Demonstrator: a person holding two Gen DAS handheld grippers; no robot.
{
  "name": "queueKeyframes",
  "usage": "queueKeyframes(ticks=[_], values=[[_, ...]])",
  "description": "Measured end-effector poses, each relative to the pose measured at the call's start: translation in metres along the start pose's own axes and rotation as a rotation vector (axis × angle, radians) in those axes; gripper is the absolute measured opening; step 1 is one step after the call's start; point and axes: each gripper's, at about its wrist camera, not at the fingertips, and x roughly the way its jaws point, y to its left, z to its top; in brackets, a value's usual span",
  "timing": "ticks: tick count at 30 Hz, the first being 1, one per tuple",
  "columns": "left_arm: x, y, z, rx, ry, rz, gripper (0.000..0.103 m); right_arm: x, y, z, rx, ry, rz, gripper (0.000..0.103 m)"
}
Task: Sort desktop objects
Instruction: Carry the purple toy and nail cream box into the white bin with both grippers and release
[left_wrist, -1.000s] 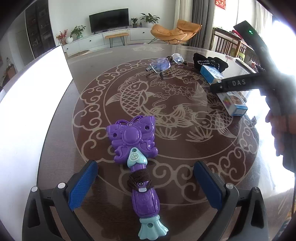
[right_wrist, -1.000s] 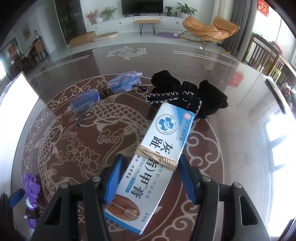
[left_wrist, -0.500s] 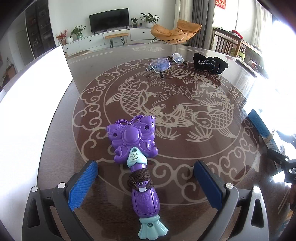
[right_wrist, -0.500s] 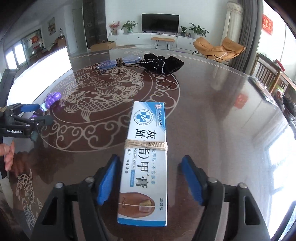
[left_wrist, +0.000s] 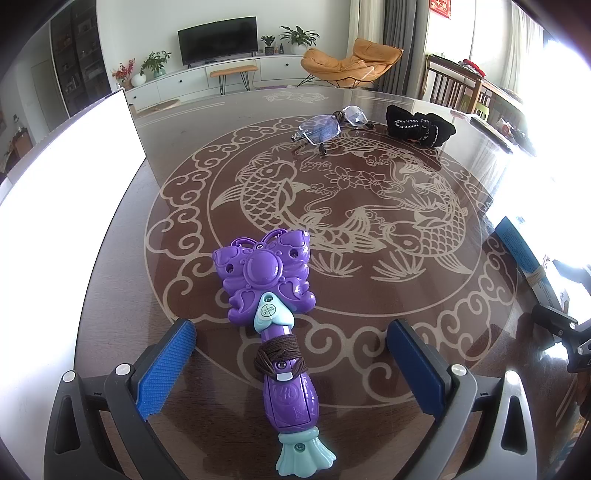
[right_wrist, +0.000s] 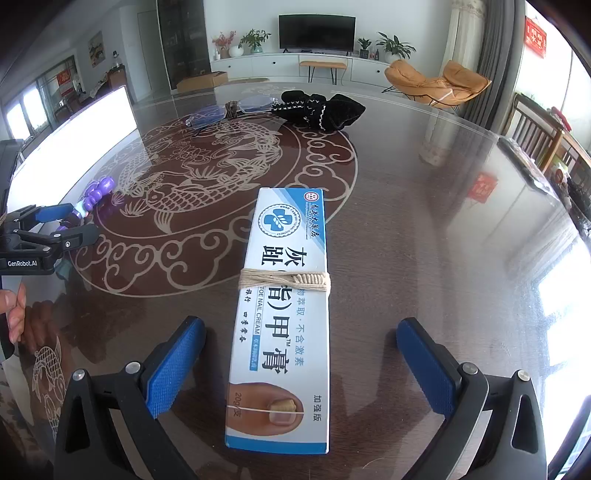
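Both fingers pairs spread, released; white-blue cream box (right_wrist: 282, 317) twine-bound, flat between right fingers (right_wrist: 173, 365).

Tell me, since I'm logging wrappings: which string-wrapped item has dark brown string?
The purple butterfly toy, dark brown around its handle; the cream box has tan string.

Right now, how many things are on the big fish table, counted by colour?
Purple: 1, the toy wand
Black: 1, the cloth bundle
Blue and white: 1, the cream box
Clear: 1, the glasses
Total: 4
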Motion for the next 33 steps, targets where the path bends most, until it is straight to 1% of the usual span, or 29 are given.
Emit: queueKeyframes(ticks=[7, 8, 9, 10, 11, 12, 14, 16, 17, 19, 20, 21, 22, 23, 24, 25, 27, 31, 33], values=[[0.0, 0.0, 0.0, 0.003, 0.003, -0.001, 0.103, 0.001, 0.0, 0.001, 0.0, -0.001, -0.005, 0.103], [0.001, 0.001, 0.002, 0.012, 0.019, -0.013, 0.103, 0.002, 0.001, 0.001, -0.001, 0.0, -0.005, 0.103], [0.001, 0.001, 0.005, 0.046, 0.058, -0.034, 0.103, 0.002, 0.0, 0.002, -0.005, 0.004, -0.001, 0.103], [0.003, 0.003, 0.009, 0.094, 0.114, -0.065, 0.103, 0.003, 0.0, 0.004, -0.013, 0.017, 0.002, 0.103], [0.004, 0.005, 0.013, 0.13, 0.166, -0.082, 0.103, 0.004, 0.0, 0.007, -0.021, 0.046, 0.009, 0.103], [0.005, 0.009, 0.014, 0.141, 0.213, -0.088, 0.103, 0.007, -0.001, 0.012, -0.032, 0.095, 0.018, 0.103], [0.006, 0.021, 0.018, 0.113, 0.271, -0.109, 0.103, 0.014, -0.001, 0.023, -0.064, 0.209, 0.037, 0.103], [0.004, 0.03, 0.022, 0.057, 0.279, -0.14, 0.103, 0.021, -0.001, 0.033, -0.093, 0.302, 0.049, 0.102], [0.003, 0.03, 0.023, 0.041, 0.272, -0.149, 0.103, 0.023, 0.0, 0.037, -0.102, 0.332, 0.054, 0.101], [0.003, 0.024, 0.025, 0.03, 0.249, -0.145, 0.103, 0.025, 0.002, 0.044, -0.119, 0.364, 0.06, 0.091], [0.006, 0.018, 0.024, 0.032, 0.247, -0.128, 0.103, 0.026, 0.003, 0.047, -0.125, 0.375, 0.061, 0.089], [0.008, 0.011, 0.023, 0.053, 0.234, -0.084, 0.1, 0.026, 0.003, 0.05, -0.126, 0.381, 0.06, 0.083], [0.009, 0.002, 0.021, 0.099, 0.213, -0.032, 0.091, 0.025, 0.003, 0.052, -0.124, 0.377, 0.059, 0.069], [0.005, -0.003, 0.021, 0.109, 0.175, -0.054, 0.079, 0.022, 0.003, 0.055, -0.124, 0.365, 0.059, 0.057], [0.003, -0.005, 0.022, 0.108, 0.157, -0.05, 0.058, 0.02, 0.001, 0.058, -0.114, 0.361, 0.062, 0.045], [0.0, -0.006, 0.023, 0.101, 0.148, -0.061, 0.042, 0.018, -0.003, 0.059, -0.086, 0.363, 0.069, 0.045], [-0.008, -0.004, 0.021, 0.074, 0.129, -0.108, 0.036, 0.009, -0.01, 0.06, -0.039, 0.34, 0.085, 0.044], [-0.039, 0.009, 0.008, 0.019, 0.039, -0.185, 0.036, -0.02, -0.018, 0.063, 0.024, 0.29, 0.129, 0.044], [-0.057, 0.021, 0.001, -0.016, -0.008, -0.205, 0.036, -0.032, -0.013, 0.067, 0.009, 0.273, 0.135, 0.044]])
